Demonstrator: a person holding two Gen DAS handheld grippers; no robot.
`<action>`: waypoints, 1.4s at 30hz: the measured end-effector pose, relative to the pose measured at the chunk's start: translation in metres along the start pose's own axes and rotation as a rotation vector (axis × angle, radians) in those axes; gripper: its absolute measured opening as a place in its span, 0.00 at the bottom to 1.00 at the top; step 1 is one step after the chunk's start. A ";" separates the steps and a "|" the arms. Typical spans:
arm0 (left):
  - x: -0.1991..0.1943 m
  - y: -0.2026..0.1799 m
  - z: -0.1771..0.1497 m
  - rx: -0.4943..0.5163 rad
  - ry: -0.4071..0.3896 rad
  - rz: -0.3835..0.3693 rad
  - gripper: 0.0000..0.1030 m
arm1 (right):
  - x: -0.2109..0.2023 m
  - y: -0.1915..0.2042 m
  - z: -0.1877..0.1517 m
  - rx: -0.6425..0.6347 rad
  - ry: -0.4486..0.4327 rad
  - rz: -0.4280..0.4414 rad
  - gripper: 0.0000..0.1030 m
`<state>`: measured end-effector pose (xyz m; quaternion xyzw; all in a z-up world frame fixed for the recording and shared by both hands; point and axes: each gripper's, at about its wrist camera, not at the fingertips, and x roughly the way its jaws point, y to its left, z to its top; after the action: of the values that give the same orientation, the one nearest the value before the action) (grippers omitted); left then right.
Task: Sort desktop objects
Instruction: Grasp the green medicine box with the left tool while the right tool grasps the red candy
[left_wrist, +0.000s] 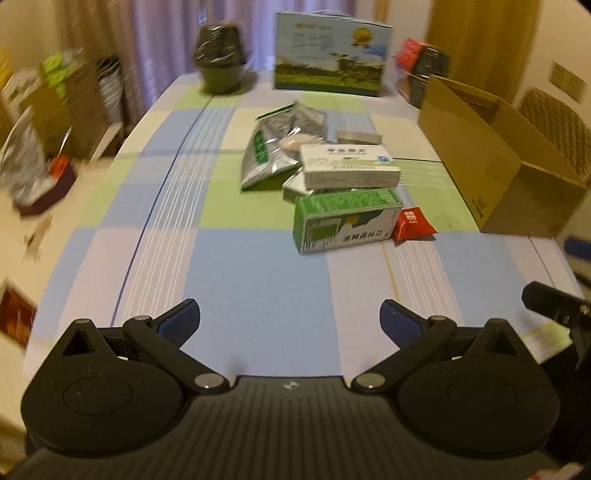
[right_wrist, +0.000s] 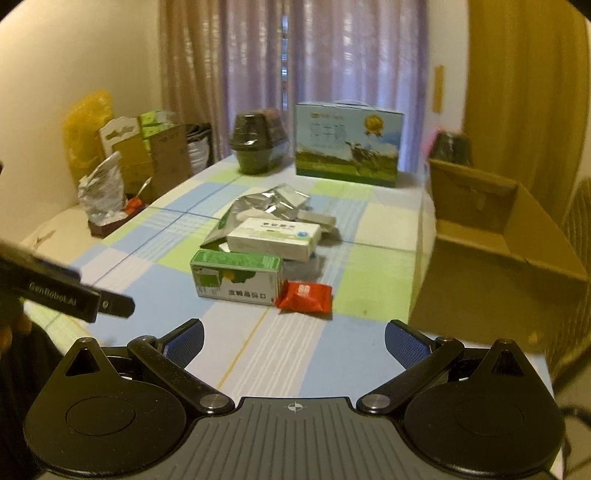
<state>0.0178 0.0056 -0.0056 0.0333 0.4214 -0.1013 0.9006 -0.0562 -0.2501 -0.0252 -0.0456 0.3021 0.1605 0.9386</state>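
- My left gripper (left_wrist: 290, 321) hangs over the near edge of the checked tablecloth (left_wrist: 258, 266), jaws spread wide and empty; the right gripper (right_wrist: 293, 341) sits the same way, wide apart, nothing between its blue pads (right_wrist: 186, 341).
- Nearest the right gripper, the red sachet (right_wrist: 304, 297) lies flat on the cloth, touching the corner of the green carton (right_wrist: 236, 275). It looks light, soft and slick; I judge a pinch across its sealed edge safer than across its puffy middle.
- The green carton lies on its long side, stiff card, probably light. Its narrow thickness looks like the place to close on it.
- Behind it, the white box (right_wrist: 273, 236) rests tilted on other items, so I expect it to shift if nudged.
- Further back, the foil pouches (right_wrist: 269, 201) sprawl in a crinkled heap: limp, slippery, best taken by a free corner.
- To the right, the open cardboard box (right_wrist: 491, 229) stands beside the pile, a likely bin for sorting.
- At the far end stand a dark lidded pot (right_wrist: 258, 144) and a cow-printed gift carton (right_wrist: 347, 144), well apart from the pile.
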 end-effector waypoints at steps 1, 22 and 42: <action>0.002 0.000 0.003 0.033 -0.008 -0.011 0.99 | 0.003 -0.001 0.001 -0.017 0.002 0.007 0.98; 0.091 -0.032 0.070 0.794 -0.012 -0.298 0.86 | 0.140 -0.016 0.034 -0.589 0.216 0.254 0.86; 0.141 -0.019 0.078 0.682 0.136 -0.334 0.34 | 0.233 -0.028 0.043 -0.571 0.406 0.378 0.64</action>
<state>0.1607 -0.0459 -0.0624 0.2685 0.4218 -0.3785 0.7789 0.1548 -0.2049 -0.1259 -0.2789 0.4278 0.3958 0.7633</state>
